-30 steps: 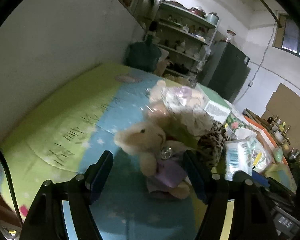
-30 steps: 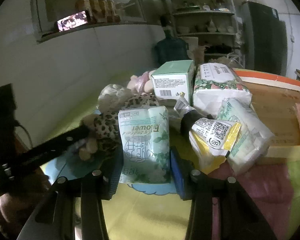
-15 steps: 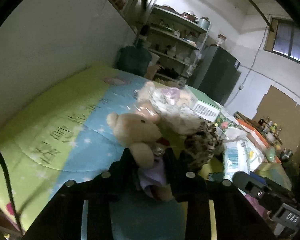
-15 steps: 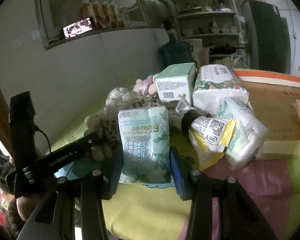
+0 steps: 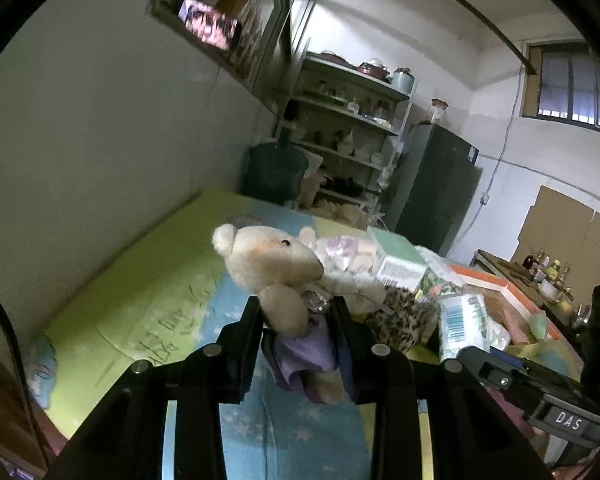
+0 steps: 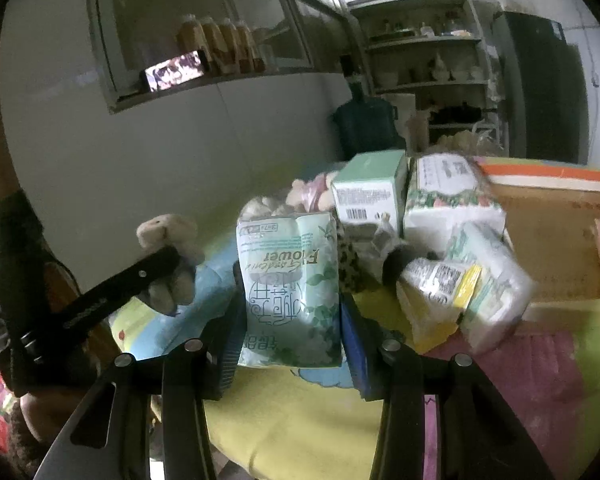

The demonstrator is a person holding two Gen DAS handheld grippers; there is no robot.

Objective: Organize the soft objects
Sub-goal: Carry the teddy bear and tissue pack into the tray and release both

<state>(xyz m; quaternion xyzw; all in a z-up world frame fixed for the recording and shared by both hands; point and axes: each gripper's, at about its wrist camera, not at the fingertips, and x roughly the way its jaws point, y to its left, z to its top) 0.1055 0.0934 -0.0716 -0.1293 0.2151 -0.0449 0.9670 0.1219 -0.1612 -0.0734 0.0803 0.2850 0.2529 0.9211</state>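
Observation:
A cream teddy bear in a purple dress hangs above the bed, and my left gripper is shut on its body. The same bear appears at the left of the right wrist view, clamped by the black left gripper. My right gripper is shut on a pale green "Flower" tissue pack, held upright over the quilt. A leopard-print soft toy lies in the pile behind.
The bed has a green and blue quilt along a white wall. A heap holds a green box, a floral tissue pack, a yellow-labelled pack and bagged plush. An orange-rimmed cardboard tray lies to the right.
My left gripper closed on the teddy bear and lifted it off the quilt. The right gripper has kept its hold on the tissue pack and barely moved.

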